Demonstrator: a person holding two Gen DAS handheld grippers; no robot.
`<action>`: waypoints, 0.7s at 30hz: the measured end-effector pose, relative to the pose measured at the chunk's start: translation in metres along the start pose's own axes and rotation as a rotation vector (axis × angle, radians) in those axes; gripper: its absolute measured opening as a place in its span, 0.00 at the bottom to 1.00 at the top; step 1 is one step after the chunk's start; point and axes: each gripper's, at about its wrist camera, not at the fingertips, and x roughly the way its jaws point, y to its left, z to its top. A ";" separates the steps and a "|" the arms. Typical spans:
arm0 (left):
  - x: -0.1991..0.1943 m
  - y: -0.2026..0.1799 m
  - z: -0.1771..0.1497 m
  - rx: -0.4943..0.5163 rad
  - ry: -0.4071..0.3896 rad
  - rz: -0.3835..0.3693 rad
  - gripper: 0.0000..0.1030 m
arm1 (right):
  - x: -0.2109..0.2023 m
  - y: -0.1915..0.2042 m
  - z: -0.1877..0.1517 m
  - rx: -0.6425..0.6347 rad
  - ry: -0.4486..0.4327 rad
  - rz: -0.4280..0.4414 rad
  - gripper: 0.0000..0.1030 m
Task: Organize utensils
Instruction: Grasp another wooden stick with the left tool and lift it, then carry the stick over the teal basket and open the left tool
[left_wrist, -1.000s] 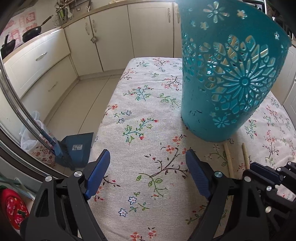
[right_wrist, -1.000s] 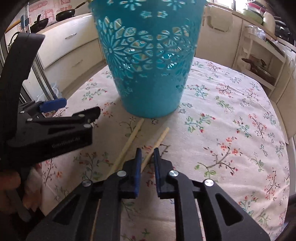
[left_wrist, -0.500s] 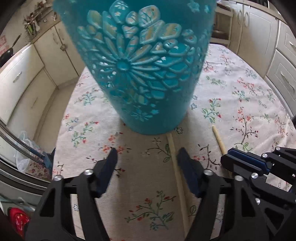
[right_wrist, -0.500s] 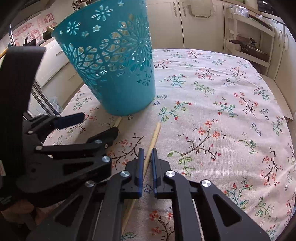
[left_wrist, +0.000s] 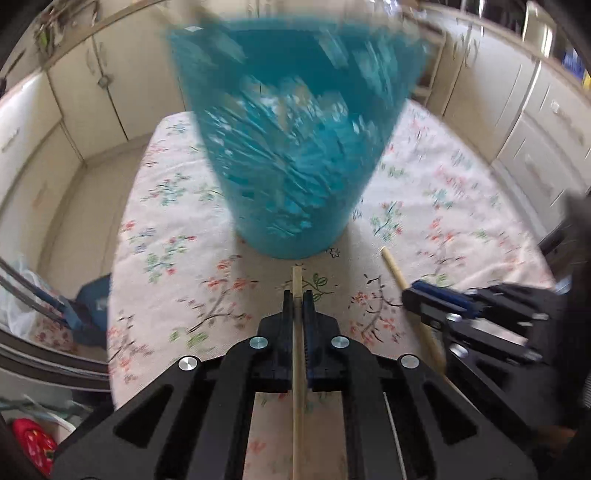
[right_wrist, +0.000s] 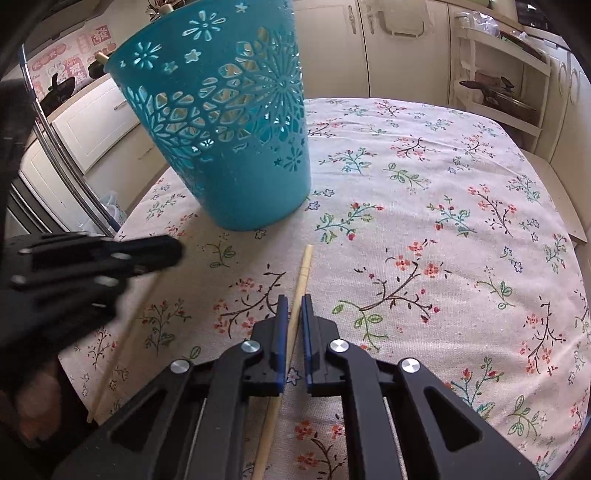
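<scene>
A teal perforated basket (right_wrist: 229, 122) stands upright on the floral tablecloth (right_wrist: 424, 206); it looks blurred in the left wrist view (left_wrist: 291, 147). My left gripper (left_wrist: 297, 299) is shut on a wooden chopstick (left_wrist: 297, 369) that points at the basket's base. My right gripper (right_wrist: 291, 304) is shut on a second wooden chopstick (right_wrist: 301, 280). In the right wrist view the left gripper (right_wrist: 159, 254) is at the left with its chopstick (right_wrist: 122, 343) below it. In the left wrist view the right gripper (left_wrist: 424, 299) and its chopstick (left_wrist: 399, 277) are at the right.
Cream kitchen cabinets (left_wrist: 110, 81) surround the table. An open shelf unit (right_wrist: 506, 85) with a pan stands at the back right. The table's left edge drops to the floor, where a blue dustpan (left_wrist: 92, 306) lies.
My left gripper has closed from wide open onto the left chopstick. The right gripper keeps its hold on the other chopstick. Both views have shifted a little relative to the basket.
</scene>
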 end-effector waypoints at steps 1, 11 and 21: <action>-0.015 0.007 0.002 -0.023 -0.015 -0.036 0.05 | 0.000 -0.001 0.001 0.003 0.001 0.002 0.08; -0.160 0.031 0.077 -0.091 -0.389 -0.174 0.03 | 0.003 -0.013 0.008 0.021 0.005 0.015 0.08; -0.164 0.011 0.132 -0.061 -0.463 -0.151 0.00 | 0.004 -0.018 0.010 0.034 0.001 0.038 0.08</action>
